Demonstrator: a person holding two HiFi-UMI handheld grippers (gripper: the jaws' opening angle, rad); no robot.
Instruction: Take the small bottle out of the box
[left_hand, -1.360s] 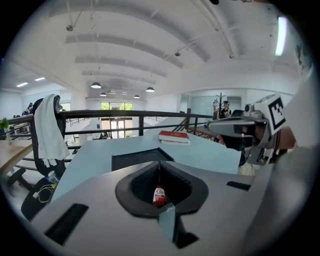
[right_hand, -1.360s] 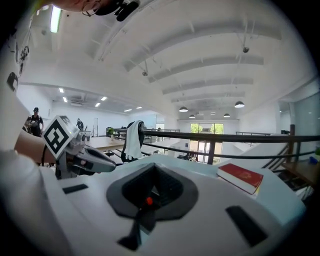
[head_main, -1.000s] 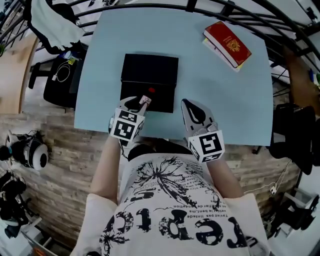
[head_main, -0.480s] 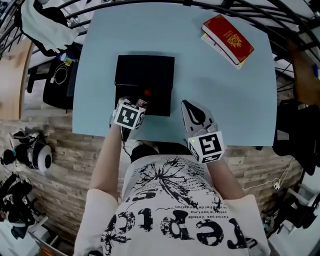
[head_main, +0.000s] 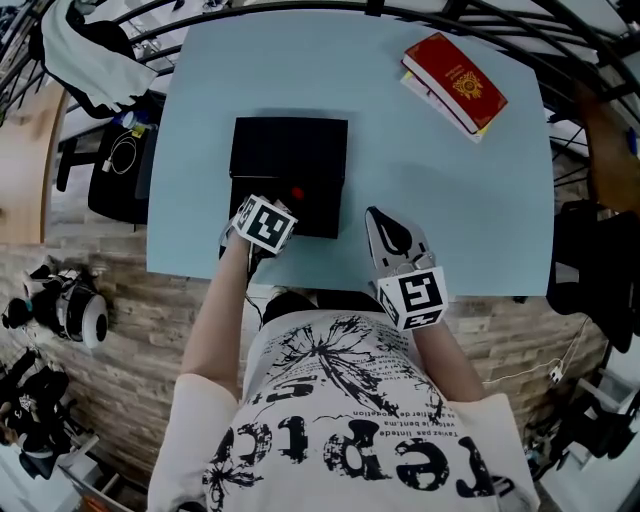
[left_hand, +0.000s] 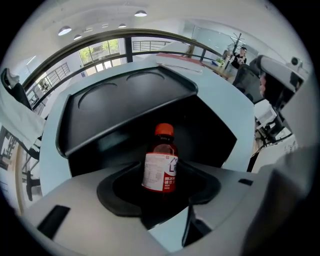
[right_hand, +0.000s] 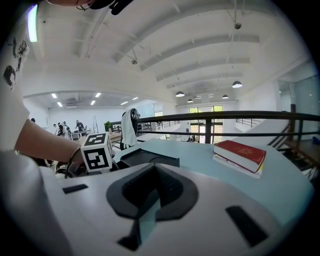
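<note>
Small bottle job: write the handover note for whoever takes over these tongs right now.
Left tongs: open, jaws just opened wide, then eased in a little. They point down into the box, with the small bottle between them, not gripped.
Right tongs: shut, empty, over the near edge of the table.
The small bottle stands upright in the open box.
Done: lid open, Left tongs lined up.
Left to do: close on the small bottle and lift it out.
</note>
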